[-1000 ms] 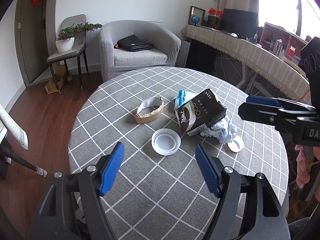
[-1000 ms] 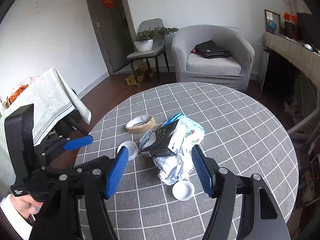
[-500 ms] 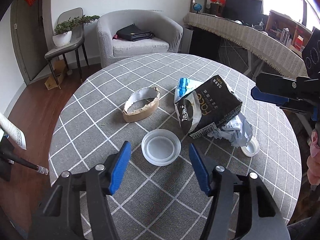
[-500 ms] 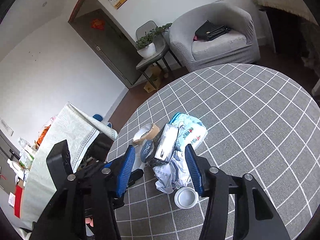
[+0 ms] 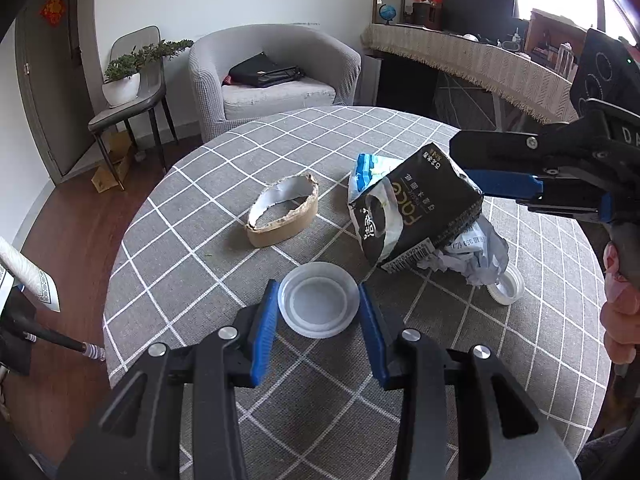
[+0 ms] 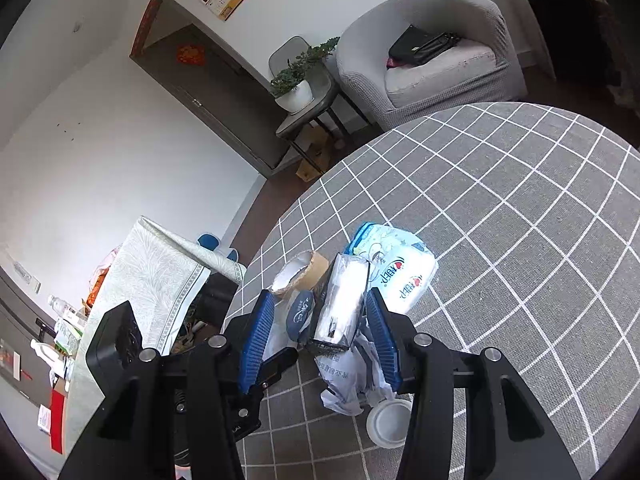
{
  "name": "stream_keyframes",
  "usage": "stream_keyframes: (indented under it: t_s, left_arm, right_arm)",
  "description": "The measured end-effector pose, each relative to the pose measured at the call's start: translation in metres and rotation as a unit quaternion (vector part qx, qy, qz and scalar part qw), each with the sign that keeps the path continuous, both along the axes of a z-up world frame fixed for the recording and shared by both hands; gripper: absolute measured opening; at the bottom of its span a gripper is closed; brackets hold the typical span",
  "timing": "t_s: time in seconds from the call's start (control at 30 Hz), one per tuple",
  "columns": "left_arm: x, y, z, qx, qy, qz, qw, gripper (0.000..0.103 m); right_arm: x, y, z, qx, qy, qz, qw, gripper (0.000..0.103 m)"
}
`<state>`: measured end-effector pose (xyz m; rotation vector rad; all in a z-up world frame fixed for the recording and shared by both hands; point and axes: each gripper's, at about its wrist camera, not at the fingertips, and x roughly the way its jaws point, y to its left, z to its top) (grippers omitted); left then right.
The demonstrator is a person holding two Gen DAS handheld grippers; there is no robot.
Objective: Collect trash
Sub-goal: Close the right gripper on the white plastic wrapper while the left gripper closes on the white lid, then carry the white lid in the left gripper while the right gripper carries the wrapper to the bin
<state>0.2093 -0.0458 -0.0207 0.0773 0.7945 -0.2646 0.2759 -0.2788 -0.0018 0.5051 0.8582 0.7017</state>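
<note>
On the round tabletop [image 5: 400, 148], covered in a grey checked cloth, the left hand-held gripper [image 5: 319, 322] brackets a translucent white plastic lid [image 5: 319, 299]; its jaws are closing, and the blue pads [image 5: 267, 320] stand right at the lid's two edges, though firm contact cannot be confirmed. The right hand-held gripper [image 6: 320, 330] straddles a black snack bag [image 6: 339, 306] lying tilted on crumpled white wrappers [image 6: 350, 376]; its jaws are closing too, with gaps visible on both sides of the bag. A blue-and-white packet [image 6: 394, 264] lies just behind the bag, a torn cardboard ring [image 5: 283, 216] rests apart to the left, and a small white cap [image 5: 506, 286] sits beside the wrappers.
</note>
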Motion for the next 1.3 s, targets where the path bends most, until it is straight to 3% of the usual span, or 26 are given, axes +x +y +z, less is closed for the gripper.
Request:
stream_keyframes:
  t_s: [0.13, 0.2, 0.57, 0.67, 0.73, 0.9, 1.3]
  left_arm:
    - [-0.005, 0.01, 0.005, -0.007, -0.009, 0.005, 0.9999, 0.042]
    - [-0.005, 0.016, 0.007, -0.015, -0.008, 0.008, 0.9998, 0.042]
    - [-0.005, 0.03, 0.008, -0.04, 0.005, 0.011, 0.9991, 0.042]
    - [-0.006, 0.029, 0.008, -0.041, 0.006, 0.008, 0.9991, 0.042]
    - [-0.007, 0.028, 0.007, -0.042, 0.007, 0.006, 0.9991, 0.042]
    - [-0.009, 0.028, 0.008, -0.047, 0.008, 0.004, 0.9989, 0.042]
    - [-0.037, 0.053, 0.02, -0.065, -0.007, 0.023, 0.9976, 0.042]
  right_arm:
    - [0.004, 0.011, -0.004, -0.014, 0.004, 0.002, 1.0, 0.048]
    - [0.005, 0.014, -0.007, -0.022, 0.007, 0.001, 1.0, 0.041]
    - [0.008, 0.012, -0.012, -0.023, 0.024, -0.016, 0.999, 0.041]
    - [0.007, 0.019, -0.011, -0.041, 0.017, -0.012, 0.999, 0.04]
    - [0.006, 0.024, -0.011, -0.052, 0.013, -0.008, 0.999, 0.026]
    - [0.003, 0.03, -0.006, -0.055, -0.001, 0.0, 0.998, 0.016]
    - [-0.024, 0.038, 0.011, -0.045, -0.042, 0.001, 0.998, 0.013]
